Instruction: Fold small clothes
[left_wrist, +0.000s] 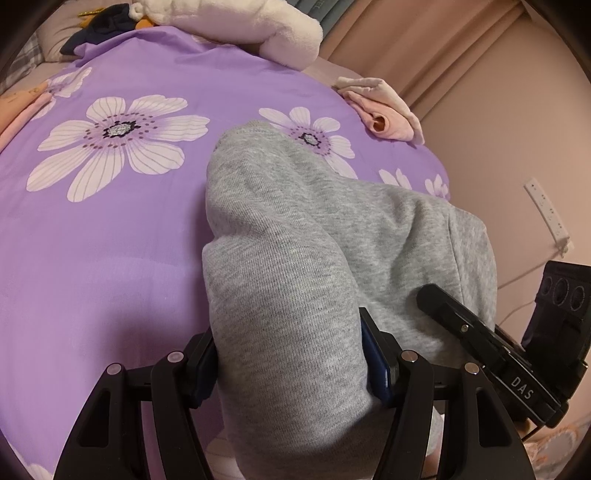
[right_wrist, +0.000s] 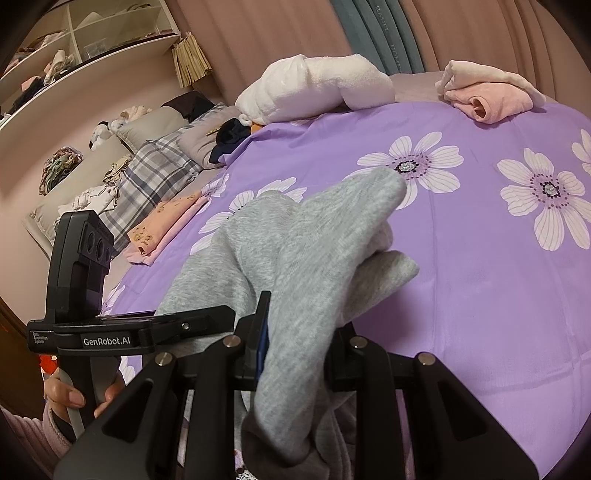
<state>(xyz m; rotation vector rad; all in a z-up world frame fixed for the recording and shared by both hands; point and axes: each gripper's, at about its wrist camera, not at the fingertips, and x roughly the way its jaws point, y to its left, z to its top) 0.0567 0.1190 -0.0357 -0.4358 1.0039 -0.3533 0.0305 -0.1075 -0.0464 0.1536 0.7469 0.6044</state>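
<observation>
Grey garment (left_wrist: 295, 258) fills centre frame over the purple bedspread (left_wrist: 110, 240); left gripper (left_wrist: 291, 362) and right gripper (right_wrist: 295, 354) both pinch its folds; lower edge cut off.

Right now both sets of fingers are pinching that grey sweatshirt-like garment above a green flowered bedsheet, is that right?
Not quite: the bedsheet is purple with white flowers, not green, as both wrist views show. The rest holds: the left gripper and the right gripper each pinch the grey garment.
</observation>
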